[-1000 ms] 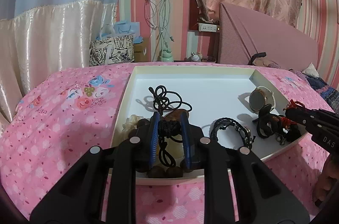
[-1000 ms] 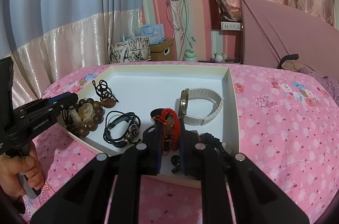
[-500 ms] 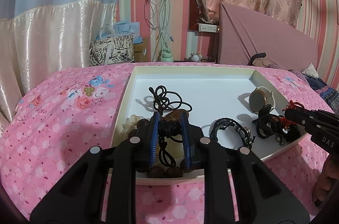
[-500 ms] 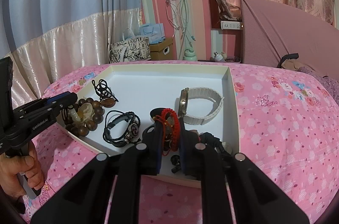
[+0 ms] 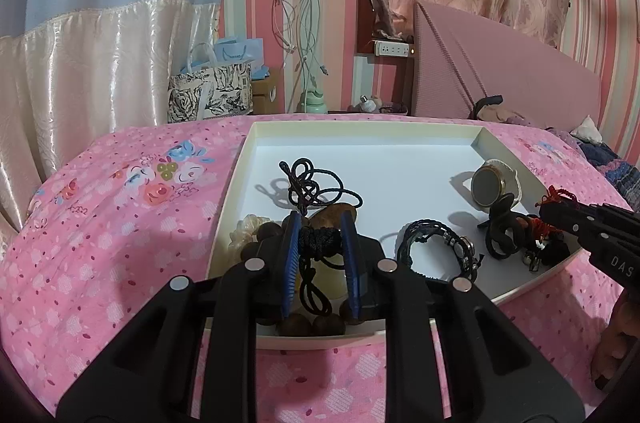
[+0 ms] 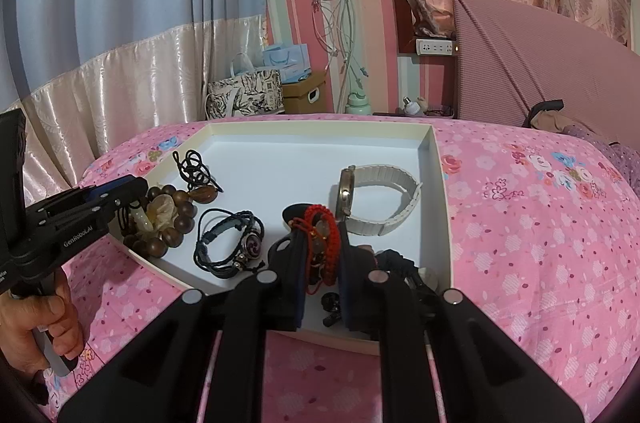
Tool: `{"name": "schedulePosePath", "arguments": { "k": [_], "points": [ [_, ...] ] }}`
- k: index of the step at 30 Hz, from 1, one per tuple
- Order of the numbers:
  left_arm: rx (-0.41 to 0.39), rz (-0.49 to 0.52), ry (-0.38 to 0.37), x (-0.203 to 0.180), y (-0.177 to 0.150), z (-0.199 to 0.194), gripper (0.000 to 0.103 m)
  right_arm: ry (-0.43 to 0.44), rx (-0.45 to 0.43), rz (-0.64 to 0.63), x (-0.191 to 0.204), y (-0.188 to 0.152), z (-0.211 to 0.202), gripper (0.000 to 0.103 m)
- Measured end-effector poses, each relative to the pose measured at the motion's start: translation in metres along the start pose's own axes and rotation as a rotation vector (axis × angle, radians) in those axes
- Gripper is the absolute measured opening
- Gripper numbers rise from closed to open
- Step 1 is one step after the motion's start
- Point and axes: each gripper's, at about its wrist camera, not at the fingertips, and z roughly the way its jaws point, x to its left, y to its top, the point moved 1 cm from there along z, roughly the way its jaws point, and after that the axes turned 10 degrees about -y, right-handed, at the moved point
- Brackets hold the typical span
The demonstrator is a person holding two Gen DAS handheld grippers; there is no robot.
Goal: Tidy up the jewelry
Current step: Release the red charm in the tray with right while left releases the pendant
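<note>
- Left wrist view: the left gripper [image 5: 320, 247] has its jaws pinching a knotted bundle of black cord [image 5: 318, 237] near the front left corner of the white tray [image 5: 360, 139], which lies on the pink bed cover [image 5: 112, 223]. The cord's free end lies looped on the tray floor further in [image 5: 308, 183].
- The cord looks soft, light and limp; I judge it will drape and swing when lifted, so the knot is the sound place to hold, as a single strand could slip through the pads.
- Below the jaws sit brown wooden beads [image 5: 312, 325] and a pale pendant [image 5: 326, 279]; whether the cord is tied to them I cannot tell. If it is, the load will be heavier and will dangle.
- A black braided bracelet [image 5: 440, 247] lies just right of the gripper, and a watch [image 5: 490, 183] stands further in on the right.
- Right wrist view: the right gripper [image 6: 322, 251] has its jaws pressed on a red braided bracelet [image 6: 326, 239] with pale beads, near the front right of the tray.
- The bracelet seems light and pliable; its thread gives good friction, but the beads are hard and may roll, so gripping across the braid is safer.
- The watch, with its white strap [image 6: 384, 199], rests just behind it; it is stiffer, heavier and has a scratchable face.
</note>
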Motion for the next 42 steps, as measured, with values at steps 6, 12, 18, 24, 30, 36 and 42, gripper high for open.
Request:
{"name": "schedulePosePath", "arguments": {
  "k": [6,12,18,24,30,36,42],
  "points": [
    [0.001,0.001,0.000,0.000,0.000,0.001,0.019,0.000,0.001,0.001,0.000,0.000,0.000,0.013],
    [0.000,0.001,0.001,0.000,0.000,0.001,0.019,-0.001,-0.002,0.005,-0.001,-0.001,0.000,0.013],
    [0.004,-0.003,-0.001,0.000,-0.001,0.004,0.019,-0.001,0.006,0.008,0.000,-0.001,0.001,0.013],
    [0.030,-0.013,-0.010,0.001,-0.001,0.010,0.019,0.003,0.023,0.029,-0.003,0.000,0.004,0.013],
    [0.071,-0.027,-0.025,0.002,-0.003,0.018,0.019,0.002,0.056,0.019,-0.001,0.000,0.011,0.013],
    [0.109,-0.023,-0.022,0.001,-0.003,0.026,0.020,-0.016,0.082,-0.009,0.004,0.000,0.017,0.013],
    [0.129,-0.031,-0.025,0.002,-0.003,0.031,0.021,-0.032,0.094,-0.031,0.008,0.001,0.018,0.013]
  ]
}}
